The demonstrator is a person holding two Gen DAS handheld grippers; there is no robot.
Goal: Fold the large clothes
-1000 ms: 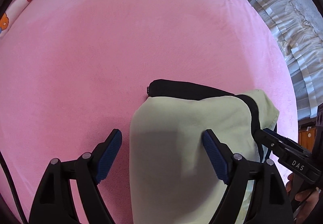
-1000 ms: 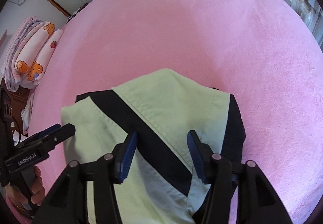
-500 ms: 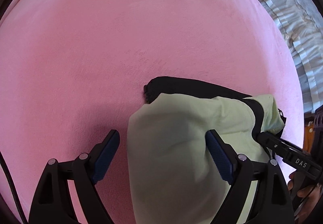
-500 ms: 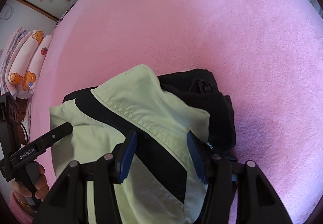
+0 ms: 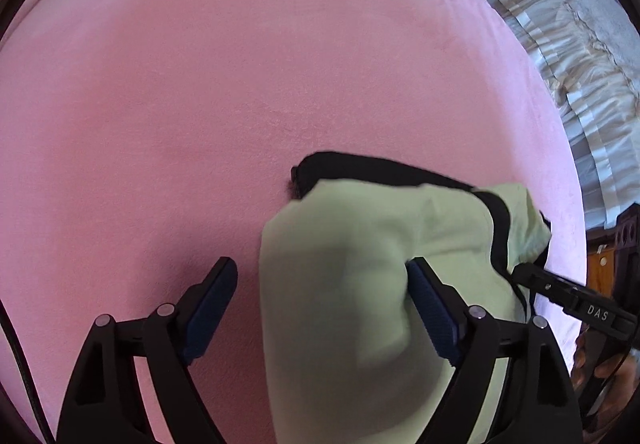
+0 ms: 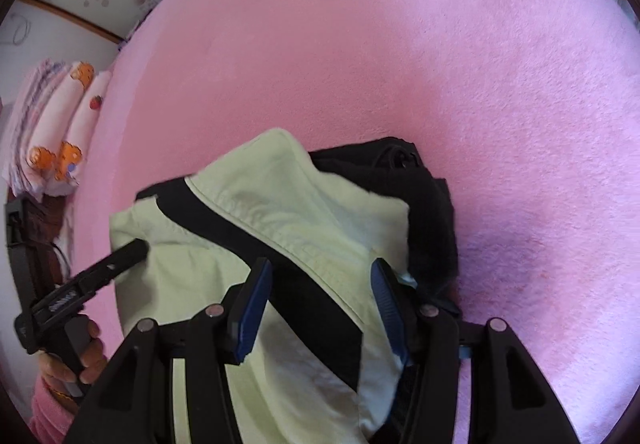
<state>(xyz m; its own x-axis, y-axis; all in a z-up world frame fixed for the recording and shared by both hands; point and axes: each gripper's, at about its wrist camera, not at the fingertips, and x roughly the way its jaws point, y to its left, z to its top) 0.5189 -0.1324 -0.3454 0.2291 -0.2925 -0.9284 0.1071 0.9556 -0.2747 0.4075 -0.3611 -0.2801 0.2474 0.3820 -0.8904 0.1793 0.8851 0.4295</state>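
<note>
Left wrist view first: the left gripper (image 5: 322, 264) stands wide. Its jaws have just been closing a little, with the pale green and black fabric garment (image 5: 340, 244) between them. The left pad sits clear of the cloth over bare cover, while the right pad is against the cloth's edge. The garment's near end runs off the bottom of the picture, blurred, so how it hangs there is hard to say.

On the right, the black finger of the right gripper (image 5: 560, 292) pokes in at the green fabric. The hand behind it is dark and mostly cut off.

Over to the right wrist view: its jaws are half apart and the cloth passes between the blue pads. Whether they pinch it I cannot tell, since folds hide the contact. A black band crosses the green diagonally. Bottom left, the person's left hand (image 6: 76, 356) and a pink sleeve (image 6: 44, 416) are partly cropped.

Farther out, a bunched black part lies on the pink fleecy bed cover (image 5: 200, 84). Beyond the cover sit folded cartoon-print quilts (image 6: 52, 132) far left and white ruffled fabric (image 5: 580, 64) far right.
</note>
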